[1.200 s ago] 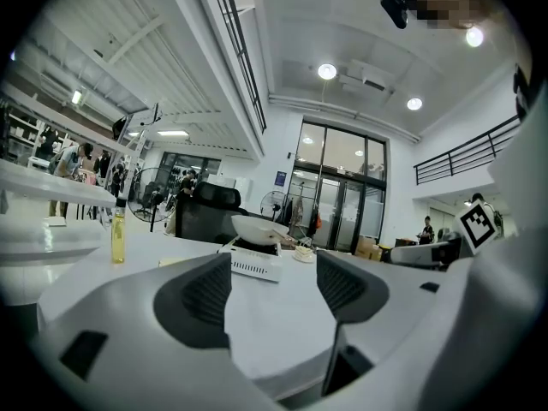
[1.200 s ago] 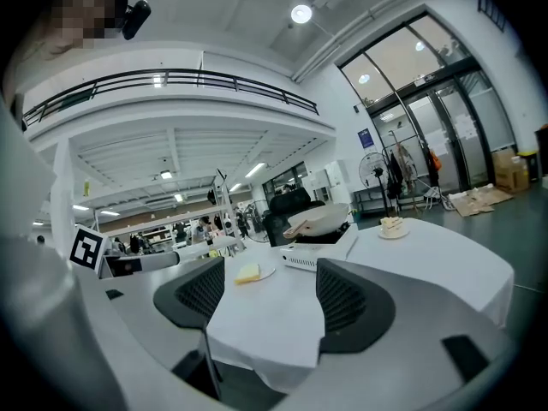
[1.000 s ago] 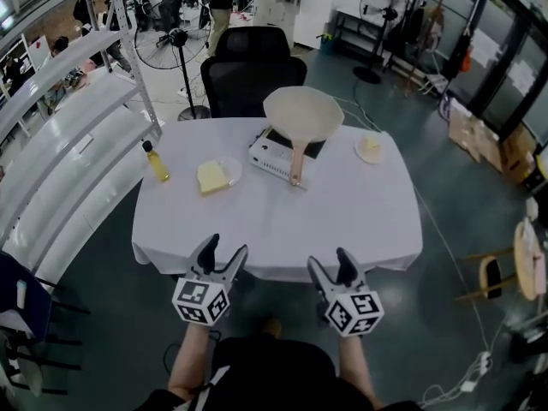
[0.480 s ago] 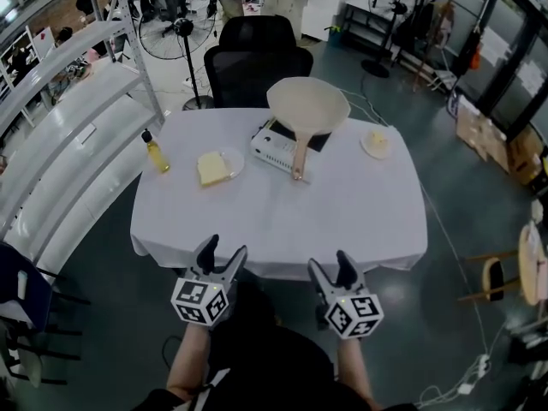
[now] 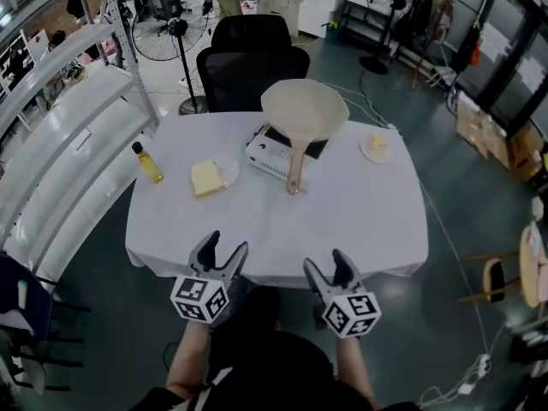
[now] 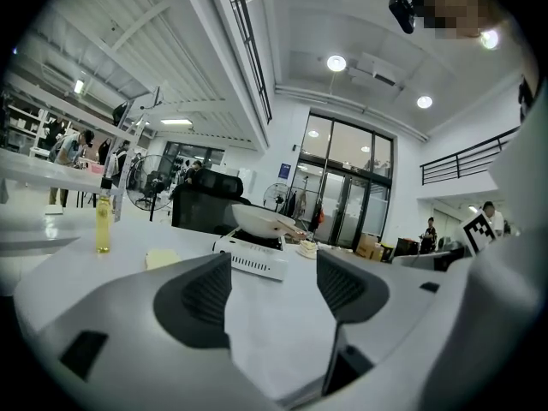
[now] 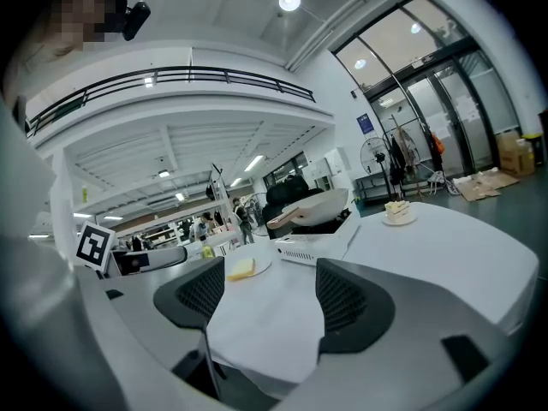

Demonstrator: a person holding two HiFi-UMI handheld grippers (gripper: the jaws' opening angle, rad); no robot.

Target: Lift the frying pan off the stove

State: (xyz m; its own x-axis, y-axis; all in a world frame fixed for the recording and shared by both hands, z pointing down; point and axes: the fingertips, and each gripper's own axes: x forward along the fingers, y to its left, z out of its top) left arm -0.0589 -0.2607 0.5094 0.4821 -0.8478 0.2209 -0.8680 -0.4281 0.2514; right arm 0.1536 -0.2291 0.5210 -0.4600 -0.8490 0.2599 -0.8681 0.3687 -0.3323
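A cream frying pan (image 5: 304,111) rests on a white portable stove (image 5: 276,154) at the far middle of the white table (image 5: 342,221); its wooden handle (image 5: 295,168) points toward me. The pan (image 6: 261,222) also shows in the left gripper view, and the pan (image 7: 318,205) in the right gripper view. My left gripper (image 5: 221,253) and right gripper (image 5: 328,265) hover side by side just off the table's near edge, both open and holding nothing, well short of the pan.
A small oil bottle (image 5: 147,163) stands at the table's left. A plate with a yellow slab (image 5: 210,177) lies left of the stove, and a plate with cake (image 5: 375,147) to its right. A black chair (image 5: 253,62) stands behind the table; metal shelving (image 5: 68,135) runs along the left.
The head view has shifted slightly, so the table sits a little differently in frame. Both grippers stay open in the same spots below the table's edge.
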